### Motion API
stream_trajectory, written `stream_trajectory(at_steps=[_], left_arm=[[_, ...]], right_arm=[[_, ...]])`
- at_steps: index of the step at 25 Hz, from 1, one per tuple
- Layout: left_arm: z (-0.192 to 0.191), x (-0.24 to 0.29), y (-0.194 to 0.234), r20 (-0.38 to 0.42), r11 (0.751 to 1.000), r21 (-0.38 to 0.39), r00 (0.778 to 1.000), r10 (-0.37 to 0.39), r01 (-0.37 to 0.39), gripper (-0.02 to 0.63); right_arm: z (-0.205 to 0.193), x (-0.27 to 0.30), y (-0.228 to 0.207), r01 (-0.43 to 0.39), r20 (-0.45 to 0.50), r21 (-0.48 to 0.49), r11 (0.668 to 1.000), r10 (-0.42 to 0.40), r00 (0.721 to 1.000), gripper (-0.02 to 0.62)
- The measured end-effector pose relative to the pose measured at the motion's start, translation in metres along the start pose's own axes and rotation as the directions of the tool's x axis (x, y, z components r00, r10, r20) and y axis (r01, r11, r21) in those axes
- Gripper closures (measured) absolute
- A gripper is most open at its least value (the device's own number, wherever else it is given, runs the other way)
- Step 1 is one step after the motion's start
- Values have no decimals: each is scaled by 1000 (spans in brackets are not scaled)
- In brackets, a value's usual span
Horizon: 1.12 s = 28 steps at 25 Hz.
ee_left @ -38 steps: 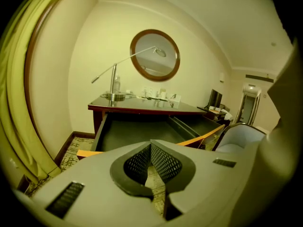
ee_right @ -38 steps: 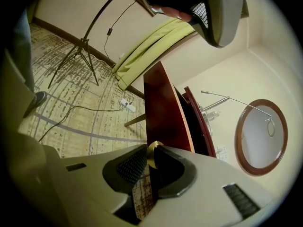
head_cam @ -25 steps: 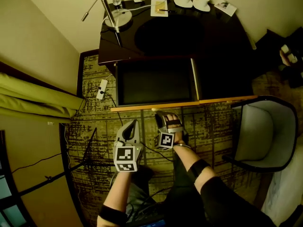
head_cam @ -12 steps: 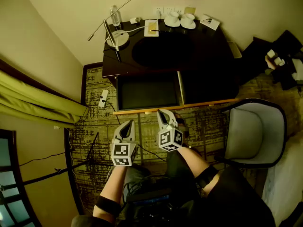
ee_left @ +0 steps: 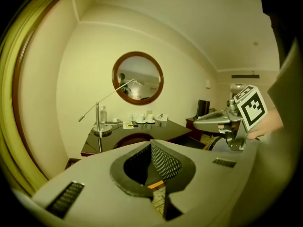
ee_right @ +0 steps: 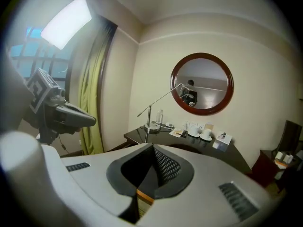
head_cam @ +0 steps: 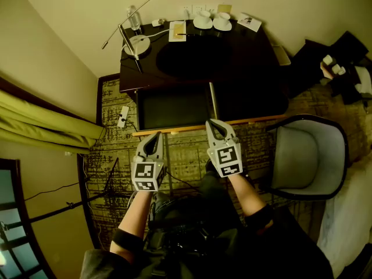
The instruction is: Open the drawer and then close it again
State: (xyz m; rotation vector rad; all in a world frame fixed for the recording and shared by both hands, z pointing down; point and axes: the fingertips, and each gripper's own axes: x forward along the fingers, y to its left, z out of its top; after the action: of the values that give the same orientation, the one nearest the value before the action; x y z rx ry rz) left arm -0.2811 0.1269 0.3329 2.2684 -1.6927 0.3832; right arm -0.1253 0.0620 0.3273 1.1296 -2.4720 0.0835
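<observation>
Drawer (head_cam: 174, 110): open, pulled out from under the counter's near edge, toward the person
Drawer look: dark shallow box w/ a pale wood strip (head_cam: 192, 128) along its front edge; thin pale side wall at the box's right; strip runs on past that wall to the right
Counter (head_cam: 232, 57): dark, glossy top, set against the wall
Counter far edge: desk lamp (head_cam: 135, 39) & water bottle (head_cam: 133, 19) at far left corner; two white cups (head_cam: 212, 21) mid far edge, cards beside them
L gripper (head_cam: 156, 138): held in the air on the person's side of the drawer, left of centre; jaws closed, nothing between them
R gripper (head_cam: 214, 125): in head view its tip overlaps the front strip near the side wall; the gripper views show both grippers above counter height, so not touching; jaws closed, empty
Both grippers: side by side, near each other, pointing toward the counter
Mirror (ee_left: 138, 77): round, dark frame, on wall above counter
Chair (head_cam: 308, 156): right of the drawer, on patterned carpet (head_cam: 186, 156)
</observation>
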Motion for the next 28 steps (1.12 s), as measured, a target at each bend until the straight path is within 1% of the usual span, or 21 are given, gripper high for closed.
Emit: stream_trajectory(at_steps=[3,5,11,22,28], left_arm=[[6,8,0,7,1000,10,1000,-6,6,612],[8,11,-3,8,1000,14,1000,-12,12,612],[8,17,-14,1,996,80,1000,-29,28,612],[4,29,-26,-22,998,57,999,-34,36,612],[0,45,-34,-42,998,55,999,-32,34,612]], right_arm=[[-4,-5,-12,31,4,46,998,-32,999,594],[-9,-6,-16,37,-3,72,997,-37,999,593],[-14,-6,-22,40,-11,55,998,-39,999,594],[-25,-3,-26,14,-32,69,998,-12,999,592],[-31,-3,-41,-2,-37,84,996,5,999,593]])
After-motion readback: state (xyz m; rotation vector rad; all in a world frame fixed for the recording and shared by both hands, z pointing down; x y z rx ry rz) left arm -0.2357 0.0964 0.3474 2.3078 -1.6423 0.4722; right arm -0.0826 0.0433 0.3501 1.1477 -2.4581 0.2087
